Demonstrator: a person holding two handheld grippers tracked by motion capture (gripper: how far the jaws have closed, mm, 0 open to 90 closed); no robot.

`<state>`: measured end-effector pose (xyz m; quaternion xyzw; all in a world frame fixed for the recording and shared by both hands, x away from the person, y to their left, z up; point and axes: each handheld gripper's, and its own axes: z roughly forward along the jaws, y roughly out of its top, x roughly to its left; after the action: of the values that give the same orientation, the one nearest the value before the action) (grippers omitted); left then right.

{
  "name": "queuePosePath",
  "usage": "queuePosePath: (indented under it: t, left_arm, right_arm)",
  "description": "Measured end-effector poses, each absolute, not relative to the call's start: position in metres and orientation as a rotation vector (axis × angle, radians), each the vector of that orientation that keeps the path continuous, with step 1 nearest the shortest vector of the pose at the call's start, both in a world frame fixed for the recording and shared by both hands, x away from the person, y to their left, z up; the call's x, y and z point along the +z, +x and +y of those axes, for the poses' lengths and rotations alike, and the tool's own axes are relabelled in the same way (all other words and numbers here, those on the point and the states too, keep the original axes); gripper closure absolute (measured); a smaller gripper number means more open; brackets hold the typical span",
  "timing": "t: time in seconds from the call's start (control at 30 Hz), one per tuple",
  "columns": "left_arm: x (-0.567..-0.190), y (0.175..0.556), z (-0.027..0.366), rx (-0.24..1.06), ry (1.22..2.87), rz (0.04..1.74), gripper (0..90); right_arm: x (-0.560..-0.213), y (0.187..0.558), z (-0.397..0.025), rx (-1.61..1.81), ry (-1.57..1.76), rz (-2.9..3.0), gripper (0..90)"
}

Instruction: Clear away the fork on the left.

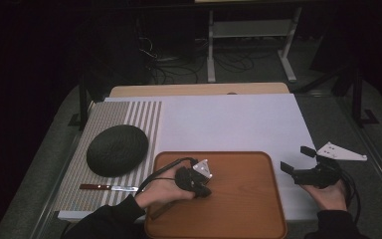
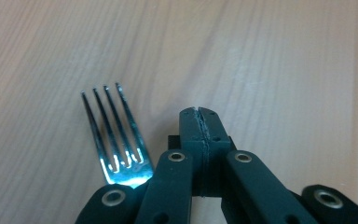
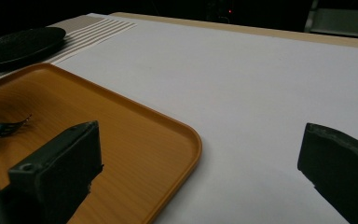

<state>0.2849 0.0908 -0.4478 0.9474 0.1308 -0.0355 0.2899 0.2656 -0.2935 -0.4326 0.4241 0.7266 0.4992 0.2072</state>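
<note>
I count one fork [image 2: 116,140], one knife [image 1: 108,187], one black plate [image 1: 117,150] and one tray [image 1: 248,199]. My left gripper [image 1: 199,184] sits low over the tray, jaws pressed together on nothing; the fork lies flat on the tray just beside them, its four tines pointing away. My right gripper [image 1: 298,158] hangs at the tray's right edge over the white sheet [image 1: 229,119], jaws wide apart. The knife lies on the striped mat [image 1: 79,164], near the plate.

1 tray [image 1: 258,209], 1 fork [image 2: 116,144], 1 knife [image 1: 107,187], 1 black plate [image 1: 117,149], 1 striped mat [image 1: 144,115], 2 claws.
</note>
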Motion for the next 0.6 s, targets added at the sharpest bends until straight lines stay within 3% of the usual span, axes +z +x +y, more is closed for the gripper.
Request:
queuePosePath:
  t: [0.6]
  left_arm:
    - [-0.445,0.29,0.12,-0.035,2.532,0.44,90.0]
  right_arm:
    - [-0.433,0.266,-0.294,1.388,1.184,2.021,0.0]
